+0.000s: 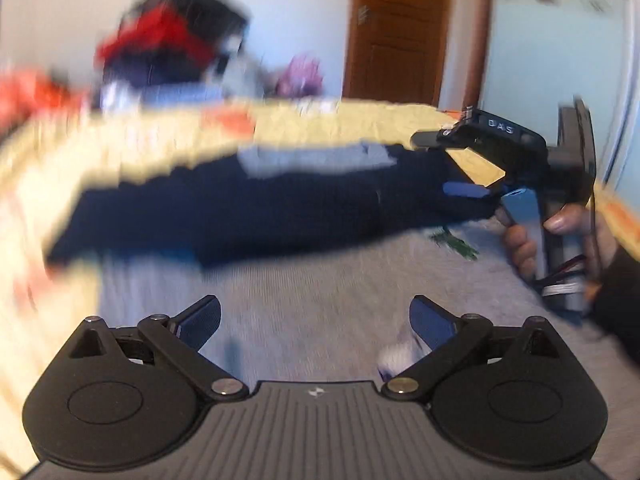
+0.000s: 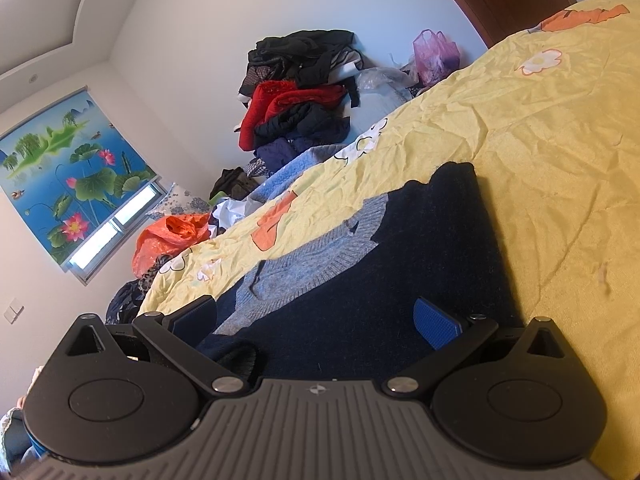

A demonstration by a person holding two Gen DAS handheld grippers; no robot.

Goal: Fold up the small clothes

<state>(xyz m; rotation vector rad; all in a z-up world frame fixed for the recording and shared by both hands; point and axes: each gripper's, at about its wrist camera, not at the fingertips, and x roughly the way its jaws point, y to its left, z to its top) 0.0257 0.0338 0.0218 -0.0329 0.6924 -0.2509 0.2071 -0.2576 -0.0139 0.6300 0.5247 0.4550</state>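
A small knit sweater lies on the yellow bed sheet (image 2: pixel 540 140). It has a navy upper part (image 1: pixel 280 208) with a grey-blue collar (image 2: pixel 316 248) and a grey lower part (image 1: pixel 320 300). My left gripper (image 1: pixel 316 320) is open and empty above the grey part; this view is motion-blurred. My right gripper (image 2: pixel 320 320) is open, with its jaws on either side of the navy fabric (image 2: pixel 400 280) at the sweater's side. The right gripper also shows in the left wrist view (image 1: pixel 452 164), open at the sweater's right edge, held by a hand.
A heap of red, black and dark clothes (image 2: pixel 296 100) is piled at the wall beyond the bed. A pink plastic bag (image 2: pixel 434 54) and an orange bag (image 2: pixel 172 236) sit beside the bed. A brown door (image 1: pixel 404 28) stands behind. Bare yellow sheet spreads to the right.
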